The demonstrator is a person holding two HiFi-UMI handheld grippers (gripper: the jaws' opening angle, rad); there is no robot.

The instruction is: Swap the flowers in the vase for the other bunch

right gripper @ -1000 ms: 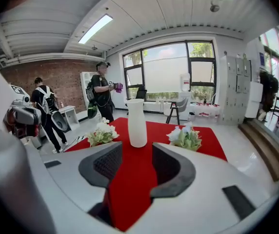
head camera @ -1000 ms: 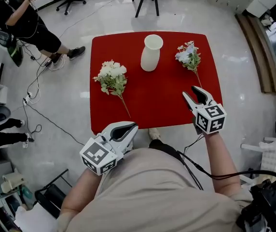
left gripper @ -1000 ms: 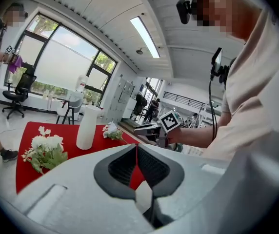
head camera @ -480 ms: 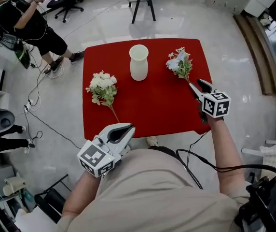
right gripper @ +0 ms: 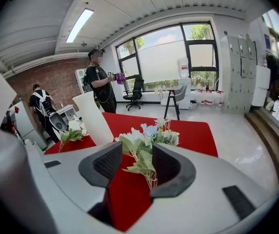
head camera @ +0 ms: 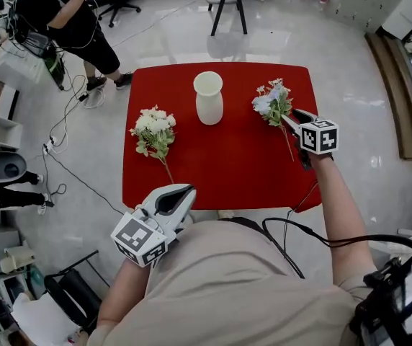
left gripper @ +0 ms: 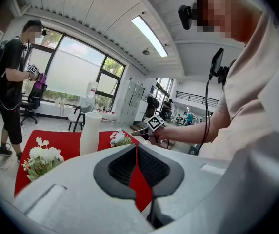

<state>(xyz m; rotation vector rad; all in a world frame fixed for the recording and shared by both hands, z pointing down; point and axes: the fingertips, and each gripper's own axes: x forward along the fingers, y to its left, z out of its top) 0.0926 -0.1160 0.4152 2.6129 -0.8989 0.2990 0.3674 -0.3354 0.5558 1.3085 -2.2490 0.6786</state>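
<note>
While the white vase (head camera: 208,98) stands upright and empty toward the far middle of the red table (head camera: 227,171), we have both bunches lying flat on the tabletop, one on each side of it. The white bunch (head camera: 153,130) lies to the vase's left, blooms toward the far edge and its thin stem running toward us. The blue-and-white bunch (head camera: 272,101) lies to the vase's right, near the table's right edge, and is set the same way.

We hold our right gripper (head camera: 289,118) over that bunch's stem, just on our side of the blooms, tilted down and aimed at the flowers. Its jaws stand partly apart. In the right gripper view the leaves and stem rise inside the gap, closer to the right-hand pad, with bare red tabletop showing along the left-hand pad. The pads have not closed on the bunch, and we cannot tell whether the right-hand pad brushes a leaf.

Our left gripper (head camera: 189,190) sits at the table's near left corner, apart from the white bunch's stem end. Its jaws meet at the tips and grip nothing.

Beyond the far left corner a person (head camera: 62,20) in black stands on the pale floor (head camera: 364,157).
</note>
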